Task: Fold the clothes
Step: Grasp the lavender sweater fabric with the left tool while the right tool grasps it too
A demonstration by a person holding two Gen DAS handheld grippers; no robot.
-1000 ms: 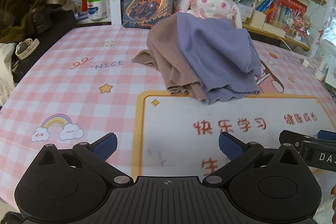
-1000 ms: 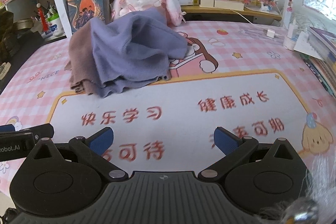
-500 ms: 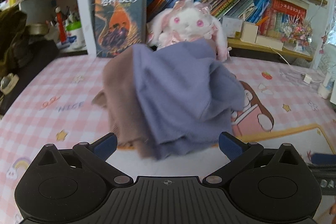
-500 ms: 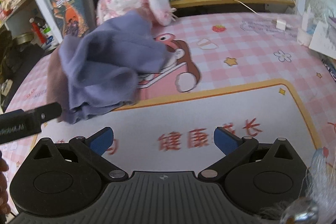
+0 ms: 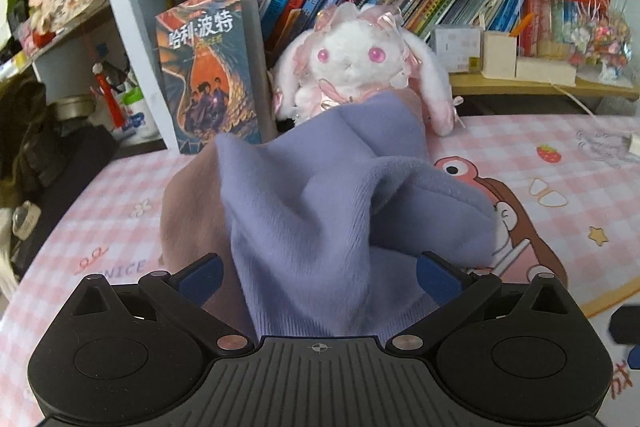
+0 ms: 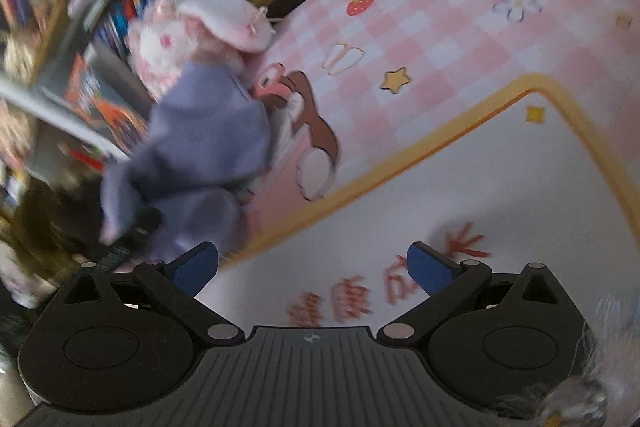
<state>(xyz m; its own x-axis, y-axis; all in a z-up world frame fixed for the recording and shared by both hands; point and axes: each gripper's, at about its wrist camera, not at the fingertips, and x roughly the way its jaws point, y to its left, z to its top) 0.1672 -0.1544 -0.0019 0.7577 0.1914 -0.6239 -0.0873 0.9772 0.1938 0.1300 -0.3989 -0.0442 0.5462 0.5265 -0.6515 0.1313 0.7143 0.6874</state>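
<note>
Two garments lie heaped on the surface (image 5: 580,183): a purple garment (image 5: 320,219) of soft, finely ribbed knit draped in rounded folds over a brown garment (image 5: 188,203), of which only a smooth edge shows on the left. The left gripper (image 5: 318,277) has its jaws spread wide, and the purple cloth's lower hem fills the gap between them, reaching back to the gripper body; the two blue pads stand clear on either side, gripping nothing. Beyond the jaws, one fluffy white plush rabbit (image 5: 356,67) with pink eyes and frilled ears sits behind the heap, and one upright book (image 5: 208,71) with a glossy illustrated cover stands to its left. The right gripper (image 6: 312,267) is tilted, its jaws also wide and empty over the white printed panel of the pink checked mat (image 6: 460,39); the blurred purple heap (image 6: 200,147) lies ahead and to the left of its left jaw.
</note>
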